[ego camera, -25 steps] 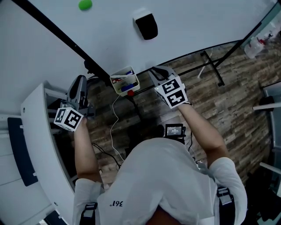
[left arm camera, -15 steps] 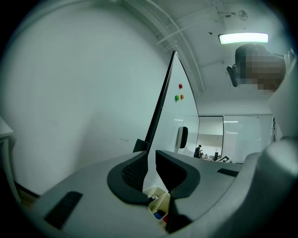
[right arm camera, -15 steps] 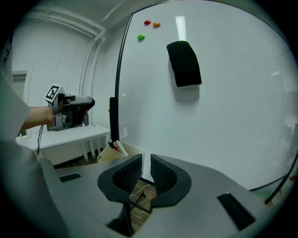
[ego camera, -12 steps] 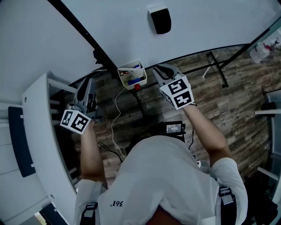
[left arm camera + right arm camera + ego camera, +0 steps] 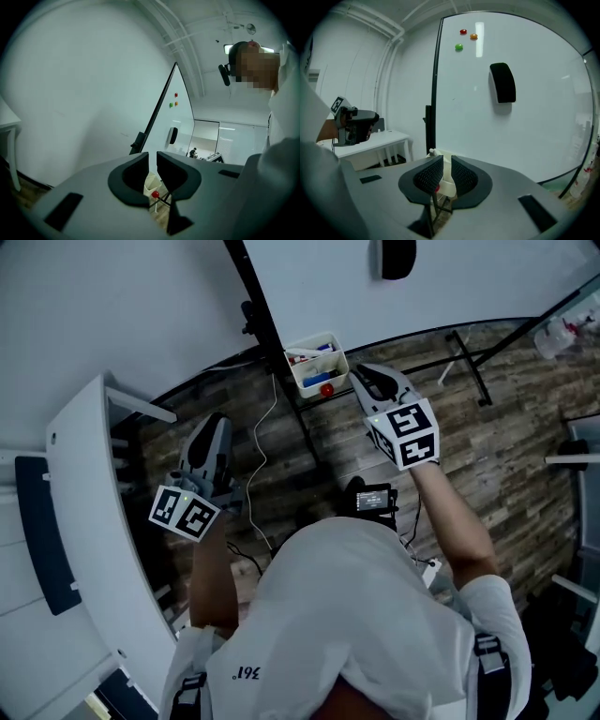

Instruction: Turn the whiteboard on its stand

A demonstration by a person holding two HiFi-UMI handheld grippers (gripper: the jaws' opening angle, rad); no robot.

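- The whiteboard (image 5: pixel 487 287) is seen from above in the head view, filling the upper right of the frame, its white face bordered by a black frame edge (image 5: pixel 251 296) that runs steeply down from the top centre.
- A black eraser (image 5: pixel 397 257) is stuck to the face at the top edge, and a white bin (image 5: pixel 316 363) of markers hangs at the board's lower corner, over the black stand (image 5: pixel 466 367) on the wood-plank floor (image 5: pixel 525 437).
- In the right gripper view the face is shown broadside with a red magnet (image 5: pixel 462 32), an orange magnet (image 5: pixel 473 36) and a green magnet (image 5: pixel 459 47) near its top; in the left gripper view the board is shown almost edge-on.
- The left gripper (image 5: pixel 214 420) is held at lower left beside a white table (image 5: pixel 84 521), well apart from the board; its jaws are barely parted and nothing is held, only the distant bin showing through the slit.
- The right gripper (image 5: pixel 359 369) is held just beside the bin, right of centre, its jaws likewise a slit apart and empty.
- Compared with a second ago, the frame edge, then slanting in from the upper left, has been swung to near upright at top centre; the bin has been carried up and to the right, the eraser pushed to the top edge, and the green magnet lost from the head view.
- The left gripper, earlier close to the frame edge, is now lower and clear of it; the right gripper is now further right.
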